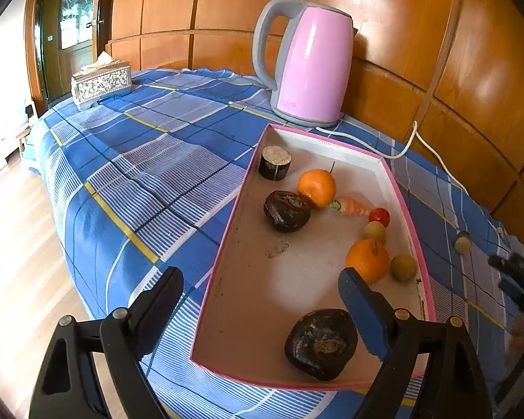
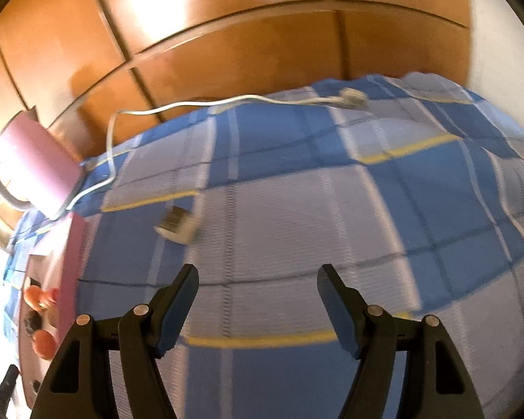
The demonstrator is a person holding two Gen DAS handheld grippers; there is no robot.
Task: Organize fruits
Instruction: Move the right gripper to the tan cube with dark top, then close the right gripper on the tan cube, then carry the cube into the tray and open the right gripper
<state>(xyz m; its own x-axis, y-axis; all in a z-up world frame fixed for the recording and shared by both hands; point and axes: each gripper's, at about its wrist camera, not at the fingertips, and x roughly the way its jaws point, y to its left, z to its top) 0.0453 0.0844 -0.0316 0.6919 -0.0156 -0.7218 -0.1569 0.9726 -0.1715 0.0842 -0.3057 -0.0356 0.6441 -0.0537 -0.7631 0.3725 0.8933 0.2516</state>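
Note:
A pink-rimmed box (image 1: 415,230) lies on the checked cloth and holds two oranges (image 1: 317,187) (image 1: 366,260), two dark brown fruits (image 1: 286,211) (image 1: 321,344), a small carrot (image 1: 353,206), a red cherry fruit (image 1: 379,216) and two yellow-green fruits (image 1: 403,267). A rice roll (image 1: 275,162) stands in the far corner. My left gripper (image 1: 262,279) hangs open over the near end of the box, the nearer dark fruit lying free below its right finger. My right gripper (image 2: 258,272) is open over bare cloth. A small cylinder (image 2: 176,223) lies ahead of it.
A pink kettle (image 1: 311,66) stands behind the box, its white cord (image 2: 192,104) trailing across the cloth to a plug (image 2: 351,97). A silver tissue box (image 1: 99,83) sits at the far left corner. Wooden panels back the table; the floor drops off on the left.

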